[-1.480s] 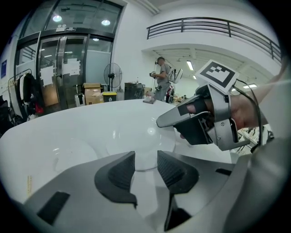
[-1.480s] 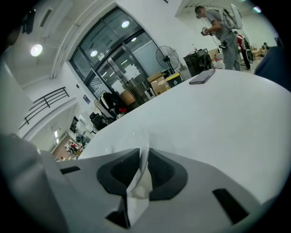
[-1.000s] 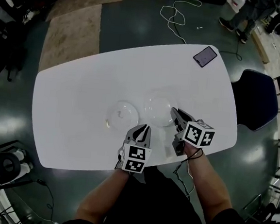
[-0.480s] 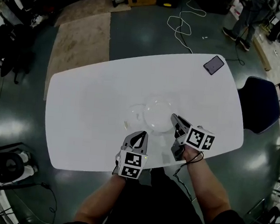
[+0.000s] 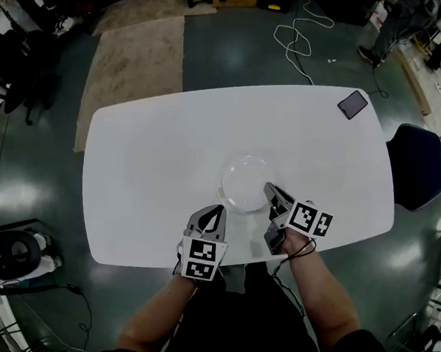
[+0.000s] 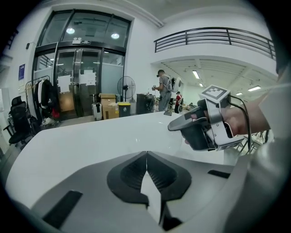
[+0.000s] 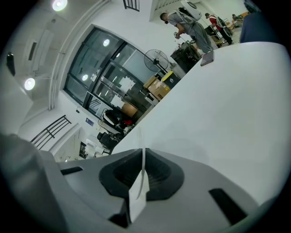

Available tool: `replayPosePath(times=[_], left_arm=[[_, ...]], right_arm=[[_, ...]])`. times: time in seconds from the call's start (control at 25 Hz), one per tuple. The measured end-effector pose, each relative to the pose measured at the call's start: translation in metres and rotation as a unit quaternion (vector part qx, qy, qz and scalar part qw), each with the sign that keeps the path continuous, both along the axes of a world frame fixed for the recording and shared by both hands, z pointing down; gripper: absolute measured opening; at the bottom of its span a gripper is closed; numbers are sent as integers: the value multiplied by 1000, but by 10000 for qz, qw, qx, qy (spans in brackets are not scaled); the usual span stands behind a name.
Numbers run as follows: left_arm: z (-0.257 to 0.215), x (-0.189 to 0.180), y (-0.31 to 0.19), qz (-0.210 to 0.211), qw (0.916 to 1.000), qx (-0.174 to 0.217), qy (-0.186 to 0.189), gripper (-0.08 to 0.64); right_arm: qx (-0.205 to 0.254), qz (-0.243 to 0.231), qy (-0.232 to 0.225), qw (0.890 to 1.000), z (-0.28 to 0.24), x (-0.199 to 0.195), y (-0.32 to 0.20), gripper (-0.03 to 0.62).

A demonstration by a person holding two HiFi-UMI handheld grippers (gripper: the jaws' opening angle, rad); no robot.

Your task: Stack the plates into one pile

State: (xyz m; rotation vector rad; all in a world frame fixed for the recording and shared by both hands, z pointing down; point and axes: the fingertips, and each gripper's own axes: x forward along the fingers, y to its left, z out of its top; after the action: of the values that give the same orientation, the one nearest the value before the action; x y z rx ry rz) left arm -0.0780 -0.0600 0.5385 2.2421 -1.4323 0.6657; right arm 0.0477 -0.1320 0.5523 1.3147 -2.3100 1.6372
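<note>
On the white table [image 5: 154, 150], clear glass plates [image 5: 244, 183] show as one round pile near the middle front. My right gripper [image 5: 268, 191] is at the pile's right rim, shut on a thin clear plate edge [image 7: 138, 136] that rises between its jaws. My left gripper [image 5: 217, 210] is a little in front and to the left of the pile, apart from it. Its jaws are shut with nothing between them [image 6: 147, 157]. In the left gripper view the right gripper [image 6: 172, 128] shows over the table, held by a hand.
A dark phone [image 5: 352, 104] lies at the table's far right corner. A blue chair [image 5: 417, 165] stands off the right end. Cables and a rug lie on the floor beyond. People stand far off by the glass doors [image 6: 164, 93].
Two clear plates lay side by side a second ago, then overlapped, and now show as one pile. The left gripper has drawn back toward the front edge.
</note>
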Motion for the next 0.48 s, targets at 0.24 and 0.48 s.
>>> replayPosePath(times=[0.24, 0.48], left_arm=[[10, -18, 7, 22, 10000, -64, 24, 21], [15, -24, 9, 132, 9998, -119, 61, 21]], right_arm=[[-339, 341, -166, 9987, 19, -7, 8, 29], [-547, 618, -214, 9964, 33, -7, 13, 29]])
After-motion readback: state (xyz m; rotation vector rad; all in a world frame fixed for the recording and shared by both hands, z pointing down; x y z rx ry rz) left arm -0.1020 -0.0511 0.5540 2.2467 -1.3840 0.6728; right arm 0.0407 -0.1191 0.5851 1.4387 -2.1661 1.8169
